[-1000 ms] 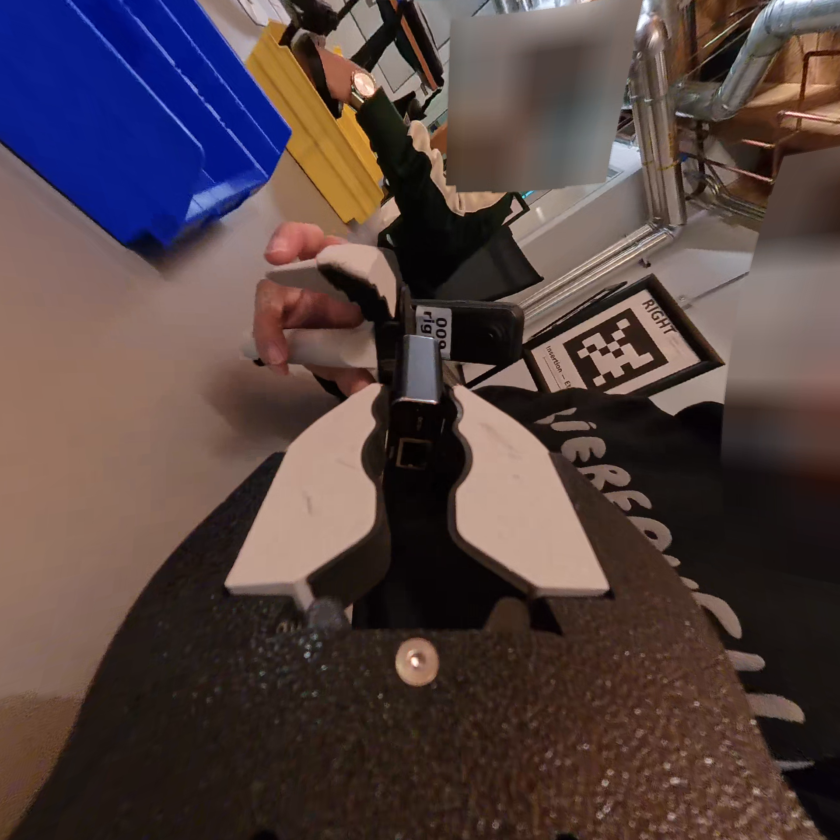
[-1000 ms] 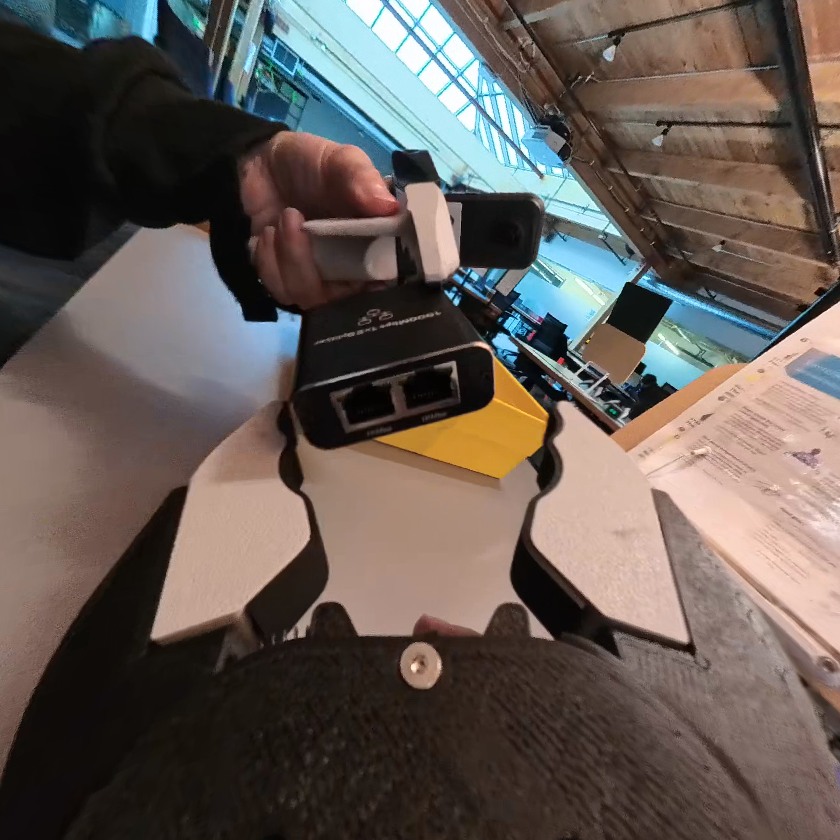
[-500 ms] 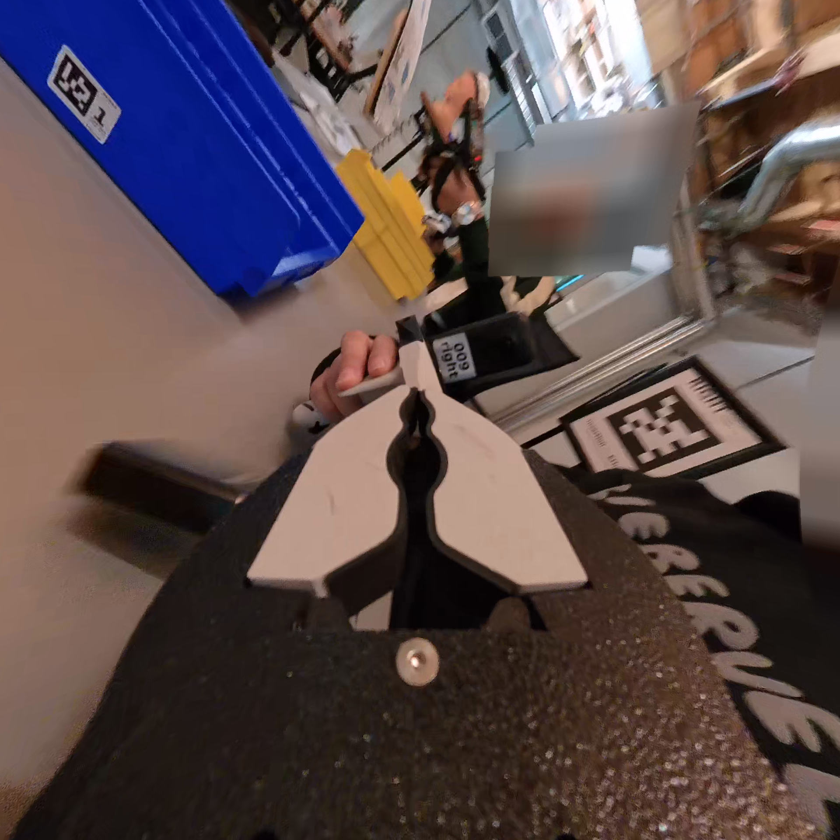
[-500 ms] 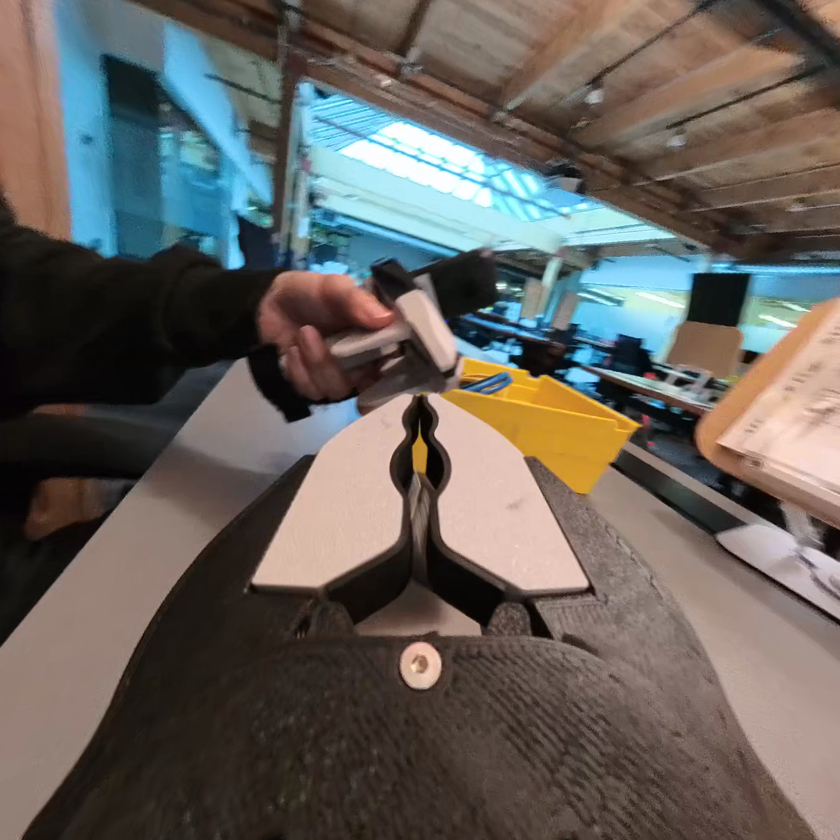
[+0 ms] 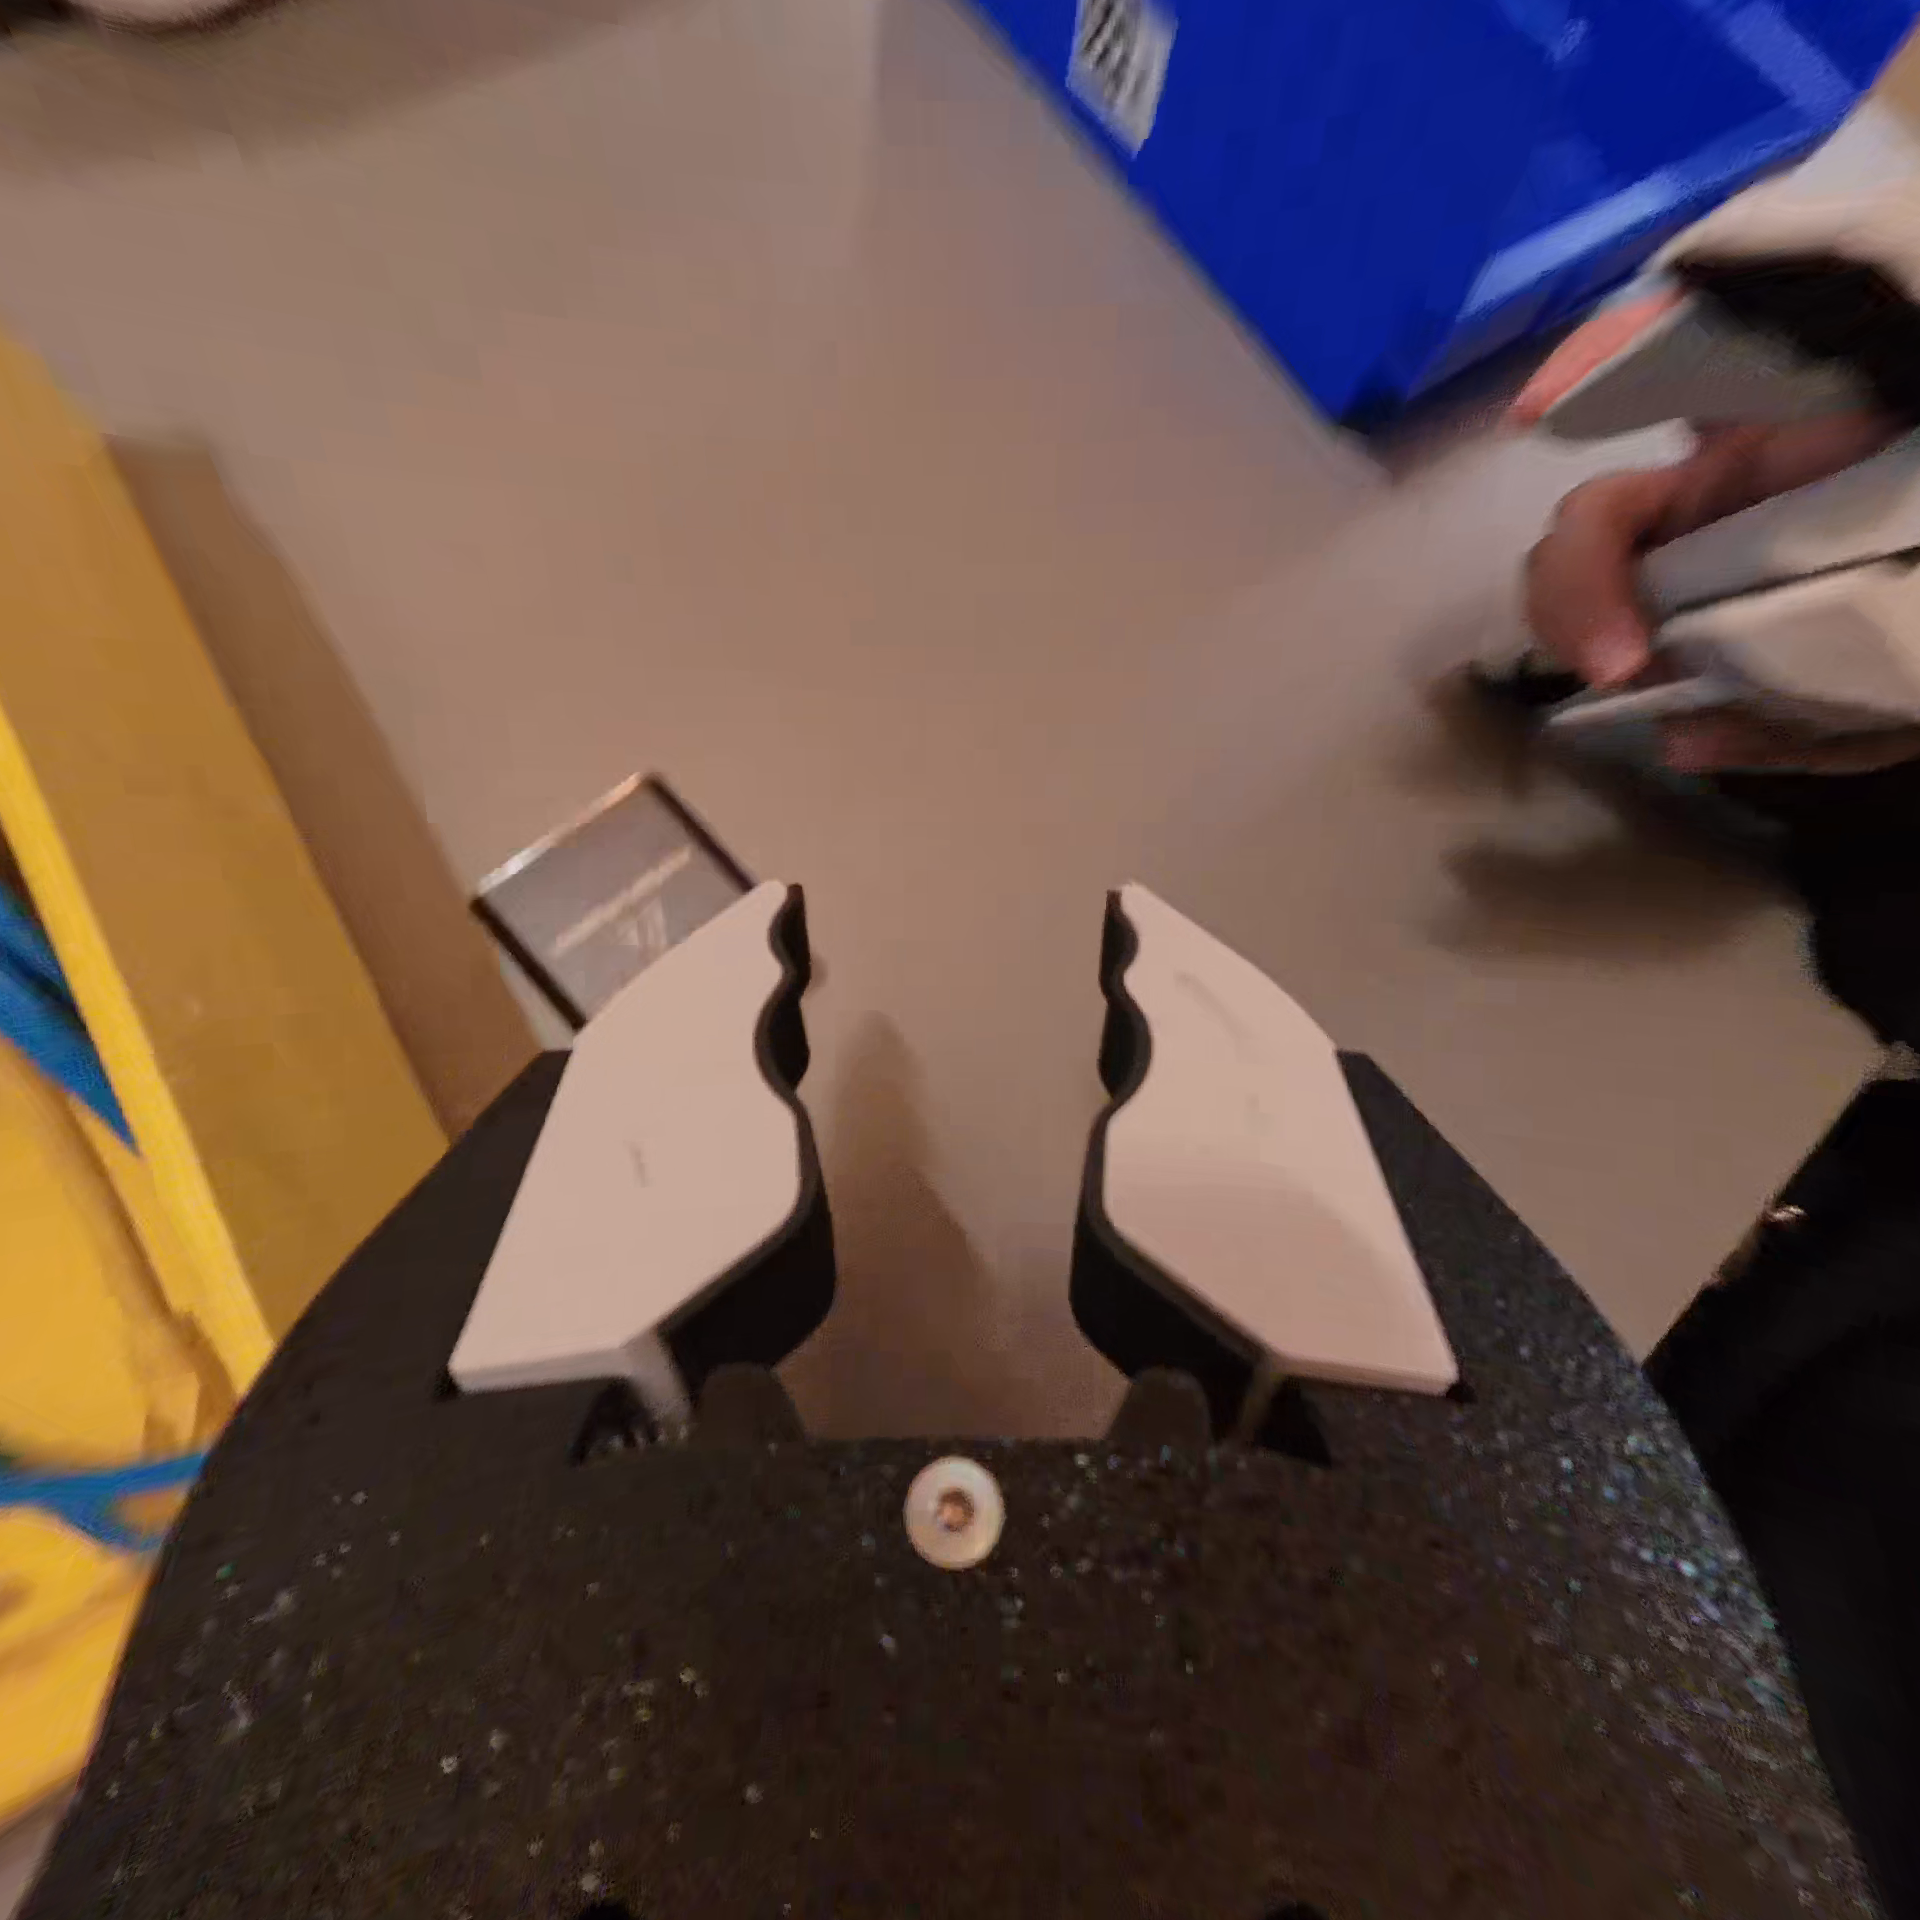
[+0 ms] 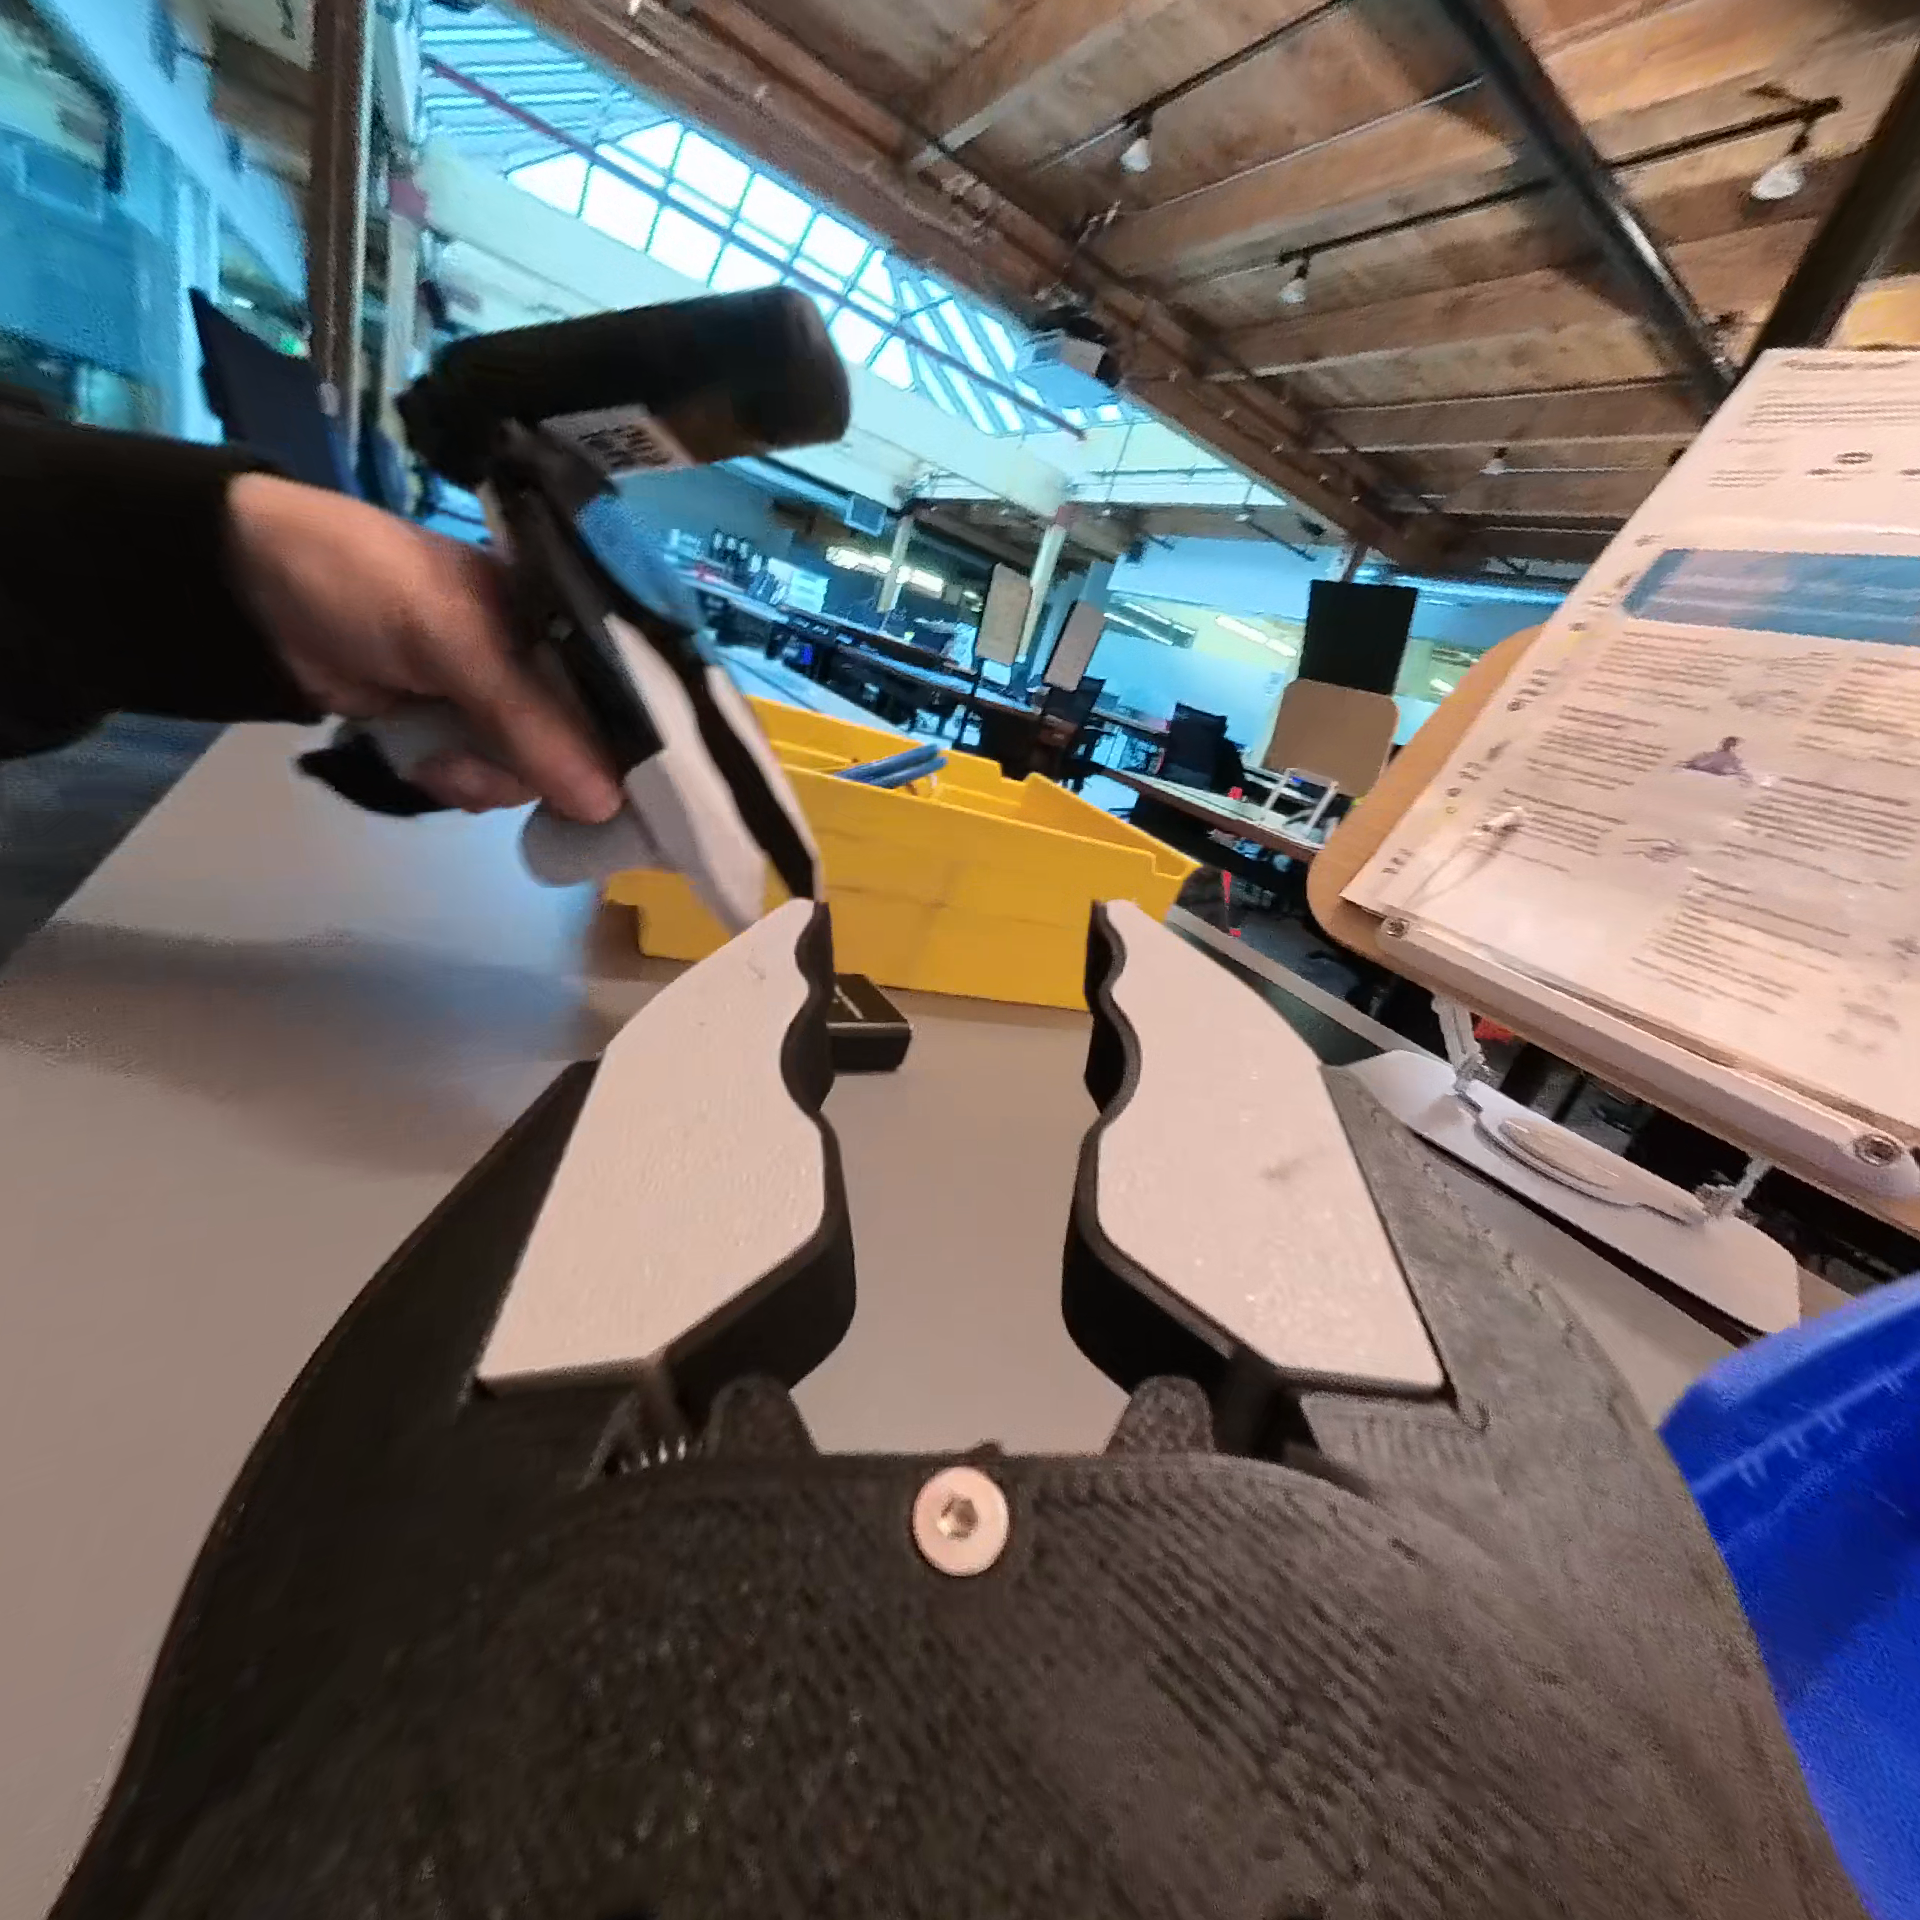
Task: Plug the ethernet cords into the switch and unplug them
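Both tools empty: left gripper (image 5: 951, 940) and right gripper (image 6: 951, 961) each have jaws spread w/ nothing between. The switch (image 5: 613, 899) lies flat on the table (image 5: 935, 520) at ~10 o'clock off the left tips, just beside the yellow bin (image 6: 966, 862). Looks like the step btwn unit set down and cords fetched; blue cords (image 6: 894, 771) sit in that bin at ~12 o'clock in right wrist view, so next move prob. calls for reaching in and pinching one near its plug.

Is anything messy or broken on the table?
Nothing looks broken or spilled. The small black switch lies flat on the grey table, beside the yellow bin, with no cords plugged in that I can see. Both the left gripper and right gripper are open and empty.
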Motion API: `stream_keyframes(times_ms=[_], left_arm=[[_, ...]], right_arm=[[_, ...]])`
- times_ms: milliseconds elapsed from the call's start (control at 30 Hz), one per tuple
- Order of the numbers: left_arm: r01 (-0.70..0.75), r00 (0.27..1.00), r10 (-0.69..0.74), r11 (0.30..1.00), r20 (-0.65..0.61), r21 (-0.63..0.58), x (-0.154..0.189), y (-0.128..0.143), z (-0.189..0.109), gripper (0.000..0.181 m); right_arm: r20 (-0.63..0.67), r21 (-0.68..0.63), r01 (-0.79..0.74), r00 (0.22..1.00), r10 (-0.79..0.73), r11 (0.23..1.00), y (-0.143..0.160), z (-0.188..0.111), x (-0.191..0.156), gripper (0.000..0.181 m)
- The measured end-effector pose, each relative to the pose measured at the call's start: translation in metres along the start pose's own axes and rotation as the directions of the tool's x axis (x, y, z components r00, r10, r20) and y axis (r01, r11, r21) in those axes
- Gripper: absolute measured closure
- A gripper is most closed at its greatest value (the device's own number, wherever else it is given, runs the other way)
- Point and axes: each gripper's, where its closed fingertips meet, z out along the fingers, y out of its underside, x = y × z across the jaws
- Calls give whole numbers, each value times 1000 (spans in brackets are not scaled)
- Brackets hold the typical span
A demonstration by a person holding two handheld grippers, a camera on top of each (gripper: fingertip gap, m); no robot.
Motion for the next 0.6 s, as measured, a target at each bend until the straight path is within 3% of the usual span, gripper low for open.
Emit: stream_keyframes(times_ms=[33, 167, 267, 333, 500, 567, 600], left_arm=[[14, 998, -12, 1000, 61, -20, -3, 8, 3, 124], [91, 951, -100, 995, 291, 42, -20, 22, 12, 108], [156, 861, -209, 976, 464, 151, -43, 22, 9, 94], [154, 830, -228, 971, 508, 185, -52, 16, 12, 90], [243, 782, -236, 968, 577, 67, -70, 35, 37, 93], [269, 784, -276, 958, 556, 95, -70, 33, 41, 118], [274, 780, -281, 957, 559, 98, -73, 32, 42, 118]], right_arm=[[-8, 3, -1, 1000, 1, 1000, 0, -1, 1, 134], [-2, -19, 45, 999, -46, 999, 2, 1, -4, 134], [19, -41, 83, 996, -82, 996, 5, 3, -10, 132], [18, -45, 85, 996, -84, 995, 5, 4, -10, 131], [12, -30, 69, 998, -69, 997, 3, 1, -7, 132], [11, -32, 75, 997, -75, 997, 3, 0, -7, 131], [12, -30, 74, 997, -74, 997, 3, 0, -7, 131]])
